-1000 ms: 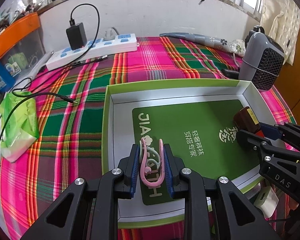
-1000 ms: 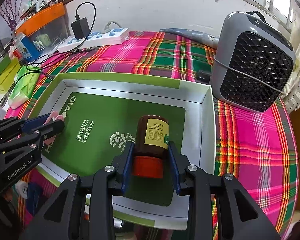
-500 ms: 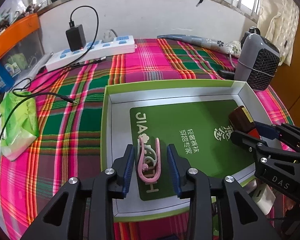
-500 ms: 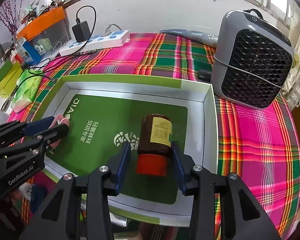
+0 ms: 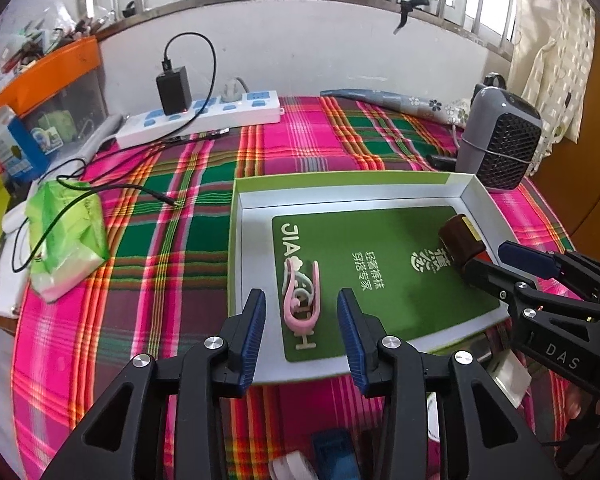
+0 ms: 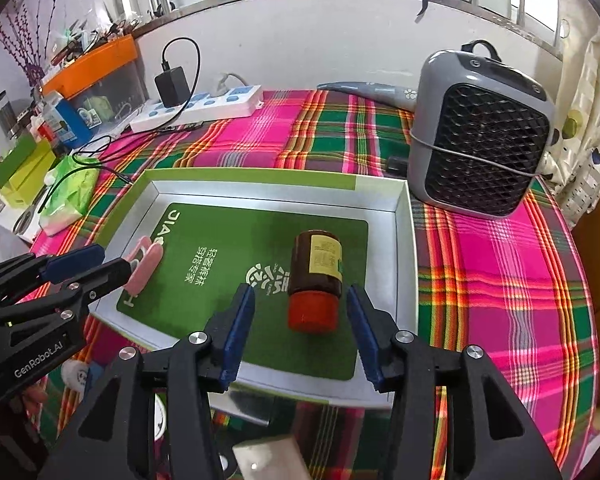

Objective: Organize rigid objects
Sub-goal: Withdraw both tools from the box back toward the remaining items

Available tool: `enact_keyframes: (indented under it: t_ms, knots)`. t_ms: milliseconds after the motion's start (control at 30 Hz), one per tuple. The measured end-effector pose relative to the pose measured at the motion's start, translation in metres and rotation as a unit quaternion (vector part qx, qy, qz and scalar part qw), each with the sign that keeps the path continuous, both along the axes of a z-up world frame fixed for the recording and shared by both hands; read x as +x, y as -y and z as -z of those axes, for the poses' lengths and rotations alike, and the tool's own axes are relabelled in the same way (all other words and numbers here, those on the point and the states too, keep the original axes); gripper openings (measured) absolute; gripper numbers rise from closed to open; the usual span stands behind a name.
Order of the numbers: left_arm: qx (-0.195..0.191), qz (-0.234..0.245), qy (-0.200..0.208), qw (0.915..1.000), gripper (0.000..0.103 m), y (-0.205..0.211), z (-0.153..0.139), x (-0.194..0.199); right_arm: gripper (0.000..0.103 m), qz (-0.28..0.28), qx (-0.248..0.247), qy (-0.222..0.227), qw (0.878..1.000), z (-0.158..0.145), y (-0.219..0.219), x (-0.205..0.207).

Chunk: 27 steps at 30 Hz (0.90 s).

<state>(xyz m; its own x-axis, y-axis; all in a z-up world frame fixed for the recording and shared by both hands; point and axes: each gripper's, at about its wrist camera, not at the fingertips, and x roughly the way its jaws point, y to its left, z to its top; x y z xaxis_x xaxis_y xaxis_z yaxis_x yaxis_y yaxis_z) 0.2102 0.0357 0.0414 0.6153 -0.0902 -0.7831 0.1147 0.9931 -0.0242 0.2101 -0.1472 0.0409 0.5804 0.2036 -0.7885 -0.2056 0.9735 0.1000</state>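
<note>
A shallow green-and-white box (image 5: 236, 240) (image 6: 404, 240) lies on the plaid cloth. On its green floor at the left lies a pink clip (image 5: 302, 300) (image 6: 142, 266). My left gripper (image 5: 302, 316) (image 6: 100, 266) stands around the clip with its jaws opening, pads clear of it. On the right of the floor lies a brown bottle with a red cap and yellow label (image 6: 316, 280) (image 5: 460, 240). My right gripper (image 6: 302, 320) (image 5: 500, 260) straddles the cap end, jaws opening, pads not touching the bottle.
A grey fan heater (image 6: 480, 136) (image 5: 498, 140) stands behind the box's right corner. At the back lie a white power strip with a black charger (image 5: 204, 116) and a green tissue pack (image 5: 66, 228) at the left. Small items (image 6: 268, 460) lie near the box's front edge.
Both grippers let go: the left released the pink clip, the right released the brown bottle. Both have pulled back and up, leaving the objects on the box floor.
</note>
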Motion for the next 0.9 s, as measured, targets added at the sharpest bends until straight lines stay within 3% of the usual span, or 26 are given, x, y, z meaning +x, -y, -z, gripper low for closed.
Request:
enact_keyframes:
  t_ms: [400, 900]
  knots:
    - [-0.005, -0.008, 0.016, 0.9998, 0.036, -0.010, -0.015, -0.033, 0.049, 0.012, 0.013, 0.022, 1.000, -0.022, 0.012, -0.031]
    - [-0.015, -0.020, 0.024, 0.9994, 0.036, -0.022, -0.017, -0.078, 0.049, 0.008, 0.019, 0.035, 0.999, -0.026, 0.014, -0.071]
